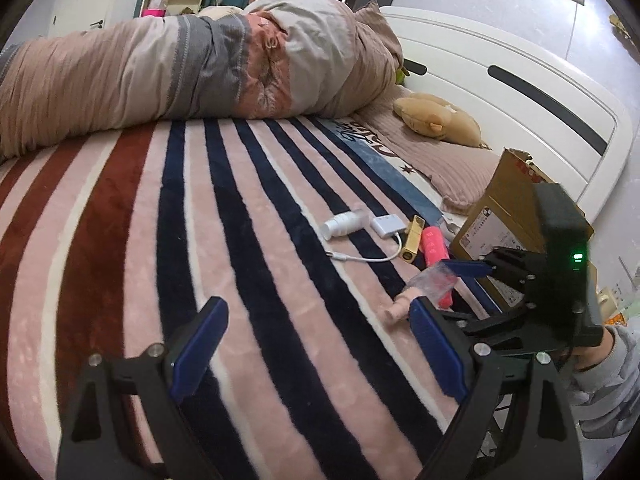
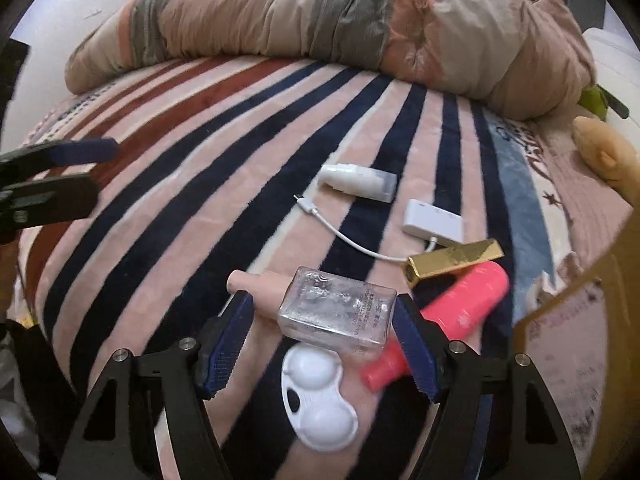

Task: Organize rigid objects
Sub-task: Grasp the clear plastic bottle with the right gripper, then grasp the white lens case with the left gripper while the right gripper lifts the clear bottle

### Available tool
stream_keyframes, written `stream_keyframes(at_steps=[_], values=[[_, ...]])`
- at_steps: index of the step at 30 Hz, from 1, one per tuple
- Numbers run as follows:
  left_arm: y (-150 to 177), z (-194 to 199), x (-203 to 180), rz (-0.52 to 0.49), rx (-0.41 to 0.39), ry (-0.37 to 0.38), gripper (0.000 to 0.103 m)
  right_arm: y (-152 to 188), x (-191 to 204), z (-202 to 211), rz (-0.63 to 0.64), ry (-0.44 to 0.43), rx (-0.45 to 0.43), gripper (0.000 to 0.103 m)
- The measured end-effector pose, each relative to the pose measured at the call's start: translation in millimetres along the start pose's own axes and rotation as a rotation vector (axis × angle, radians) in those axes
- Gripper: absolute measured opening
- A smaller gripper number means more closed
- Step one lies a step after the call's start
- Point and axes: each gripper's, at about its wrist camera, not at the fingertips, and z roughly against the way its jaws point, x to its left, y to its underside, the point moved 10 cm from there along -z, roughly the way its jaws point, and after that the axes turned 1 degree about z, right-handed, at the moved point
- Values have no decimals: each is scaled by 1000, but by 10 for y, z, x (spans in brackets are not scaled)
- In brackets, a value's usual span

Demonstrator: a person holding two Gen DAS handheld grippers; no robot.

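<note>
Your right gripper (image 2: pixel 322 336) sits low over the striped blanket (image 2: pixel 200 184), jaws partly open around the clear bottle (image 2: pixel 338 310); the right pad looks at or just off the bottle's edge, the left pad stands apart, so no firm grip shows. Clear bottle lies tilted, its lower corner over the white lens case (image 2: pixel 316 400), with the beige tube (image 2: pixel 260 284) touching its far-left side and the pink bottle (image 2: pixel 456 312) just beside it on the right. Gold bar (image 2: pixel 454 262) lies beyond the clear bottle, touching the pink bottle's far end. White adapter (image 2: pixel 434 220) with its cable and the white bottle (image 2: pixel 360 180) lie farther out past the clear bottle. Cardboard box (image 1: pixel 508 208) stands on the far right of the clear bottle, near the pink bottle. Your left gripper (image 1: pixel 316 344) hangs wide open over bare blanket, well left of the clear bottle, holding nothing. Rolled quilt (image 2: pixel 320 20) lies along the back.
</note>
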Motion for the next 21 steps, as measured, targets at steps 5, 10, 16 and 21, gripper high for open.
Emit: stream_keyframes(at_steps=[5,10,16,21], values=[[-3,49,-143,-8,-10,54,90,103,-80,352,-79,2,-57,69],[12,-78,-379,-39,14,118,90,465,-80,563,-167,-16,-52,69],[198,-445,-761,-57,106,220,82,875,-251,479,-225,51,-19,69],[354,-736,-1098,-95,166,282,78,938,-344,500,-226,33,-63,69]])
